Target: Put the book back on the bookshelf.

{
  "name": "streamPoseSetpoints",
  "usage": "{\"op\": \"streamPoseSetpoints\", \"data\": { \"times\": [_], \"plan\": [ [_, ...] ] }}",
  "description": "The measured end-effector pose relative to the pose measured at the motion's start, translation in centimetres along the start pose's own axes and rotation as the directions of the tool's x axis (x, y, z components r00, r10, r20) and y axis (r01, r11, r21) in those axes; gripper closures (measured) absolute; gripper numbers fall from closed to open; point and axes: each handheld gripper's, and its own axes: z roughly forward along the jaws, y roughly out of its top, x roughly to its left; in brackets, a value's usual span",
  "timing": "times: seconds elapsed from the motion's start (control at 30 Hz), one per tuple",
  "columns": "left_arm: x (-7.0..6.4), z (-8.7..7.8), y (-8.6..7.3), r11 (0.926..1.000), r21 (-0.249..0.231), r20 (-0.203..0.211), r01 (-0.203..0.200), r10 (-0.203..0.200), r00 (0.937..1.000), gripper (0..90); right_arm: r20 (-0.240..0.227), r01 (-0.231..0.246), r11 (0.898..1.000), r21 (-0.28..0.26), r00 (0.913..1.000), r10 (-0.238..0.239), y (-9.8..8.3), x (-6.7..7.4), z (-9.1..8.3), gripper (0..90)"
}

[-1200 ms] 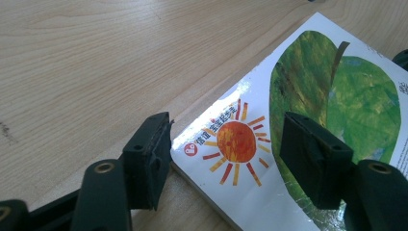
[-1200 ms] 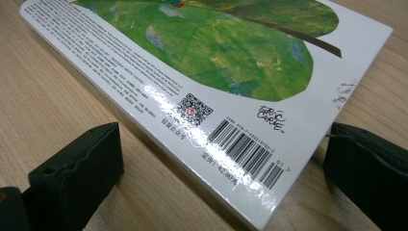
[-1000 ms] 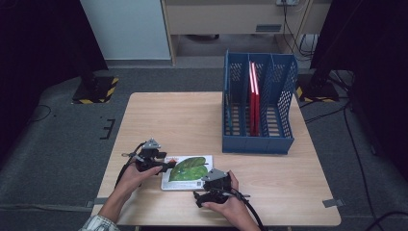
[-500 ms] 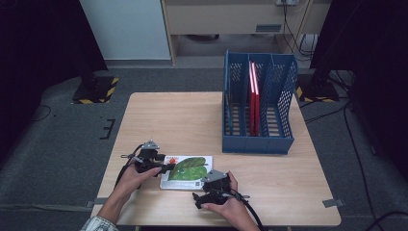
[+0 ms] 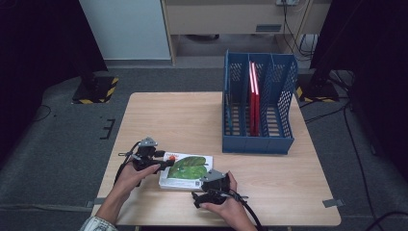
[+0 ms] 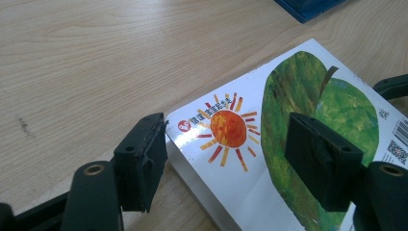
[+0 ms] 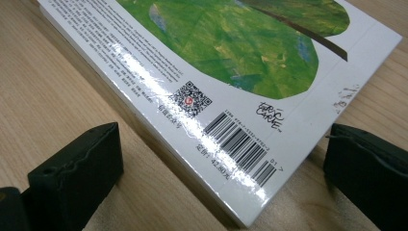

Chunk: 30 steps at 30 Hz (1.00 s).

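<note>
Wooden table (image 5: 159,115) bears a book (image 5: 187,171); since a second ago little shifts. Left gripper (image 6: 226,159) straddles its corner, right gripper (image 7: 223,175) its edge, both released, grasp pending.

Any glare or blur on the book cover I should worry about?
Right gripper view: a white glare streak on the book washes out the small print beside the barcode. Left gripper view: cover sharp, near fingers slightly soft. High view: dark surroundings, table evenly lit.
</note>
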Motion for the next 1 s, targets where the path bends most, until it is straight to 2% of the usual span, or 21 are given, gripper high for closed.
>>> {"op": "streamPoseSetpoints", "data": {
  "times": [0.2,0.4,0.57,0.7,0.77,0.83,0.93,1.0],
  "plan": [
    [0.0,-0.1,0.1,1.0,0.001,0.001,-0.002,0.002,1.0,30.4,0.012,-0.045,0.999,-0.013,0.9989,0.045,0.3,-0.1,0.3,0.7],
    [-0.1,-0.2,0.2,1.0,-0.007,0.004,-0.002,0.002,1.0,30.5,0.035,-0.054,0.998,-0.008,0.9979,0.055,0.6,-0.1,0.6,0.2],
    [0.0,-0.2,0.1,1.0,-0.007,0.009,-0.001,0.001,1.0,30.1,0.028,-0.078,0.997,-0.016,0.9965,0.079,0.6,-0.2,0.5,0.6],
    [0.0,0.0,0.0,0.9999,-0.009,0.023,-0.005,0.005,0.9997,24.0,0.028,-0.083,0.996,-0.021,0.9961,0.083,0.6,-0.2,0.6,0.8],
    [-0.1,0.0,-0.3,0.9999,-0.006,0.004,-0.011,0.011,0.9999,18.8,0.028,-0.084,0.996,-0.022,0.996,0.084,0.6,-0.2,0.5,0.9],
    [-0.1,-0.2,-0.6,0.9999,-0.011,0.003,-0.002,0.002,1.0,16.7,0.027,-0.09,0.996,-0.021,0.9956,0.09,0.6,-0.2,0.5,0.9],
    [-0.3,-0.6,-1.3,0.9999,-0.004,0.001,-0.009,0.009,1.0,13.5,0.026,-0.091,0.996,-0.022,0.9955,0.091,0.6,-0.2,0.5,0.9],
    [-0.5,-0.8,-1.7,0.9999,-0.008,0.013,-0.006,0.006,0.9999,13.3,0.027,-0.09,0.996,-0.022,0.9955,0.091,0.6,-0.2,0.5,0.9]
  ]
}}
